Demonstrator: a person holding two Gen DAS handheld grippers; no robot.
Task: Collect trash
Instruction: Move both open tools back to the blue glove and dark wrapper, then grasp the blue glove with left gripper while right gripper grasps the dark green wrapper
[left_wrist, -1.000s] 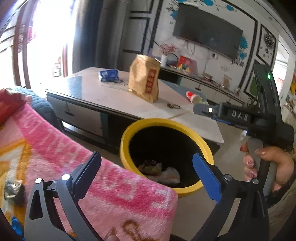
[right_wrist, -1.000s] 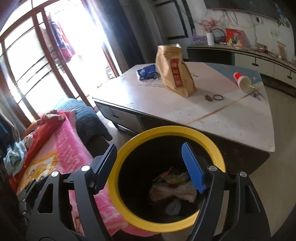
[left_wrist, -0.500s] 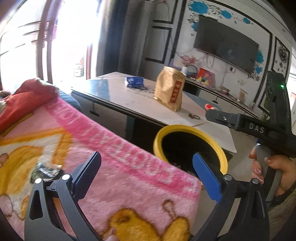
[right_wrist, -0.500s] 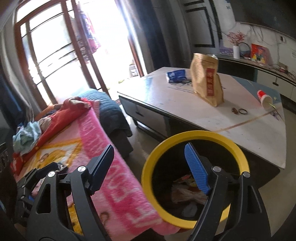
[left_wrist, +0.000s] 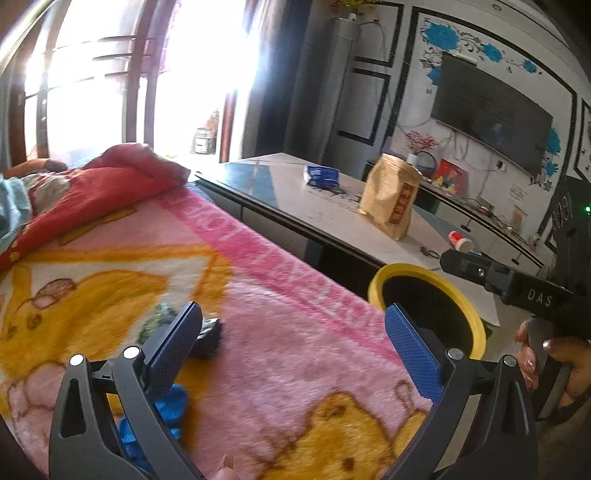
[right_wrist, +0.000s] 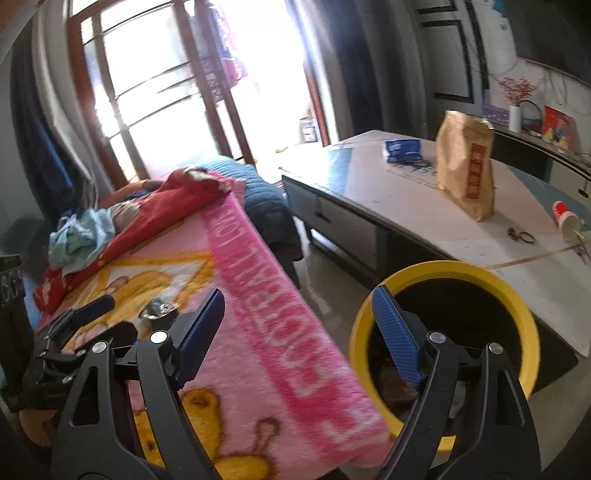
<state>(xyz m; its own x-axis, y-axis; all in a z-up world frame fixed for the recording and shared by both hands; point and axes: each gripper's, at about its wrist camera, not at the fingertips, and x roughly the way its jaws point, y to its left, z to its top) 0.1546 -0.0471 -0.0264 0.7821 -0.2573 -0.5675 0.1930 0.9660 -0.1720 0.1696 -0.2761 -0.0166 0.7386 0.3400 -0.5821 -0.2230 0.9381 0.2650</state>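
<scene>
A black bin with a yellow rim stands on the floor between the pink blanket and the low table; trash lies inside it. A dark crumpled wrapper lies on the blanket, and a blue scrap lies nearer. My left gripper is open and empty above the blanket, its left finger beside the wrapper. My right gripper is open and empty, over the blanket's edge and the bin's rim. The left gripper also shows in the right wrist view.
A low table holds a brown paper bag, a blue packet, a red and white cup and small rings. Red and blue bedding is piled at the blanket's far end.
Both grippers have swung left and pulled back from the bin toward the blanket. The dark wrapper and blue scrap have come close to my left gripper. Both stay open.
</scene>
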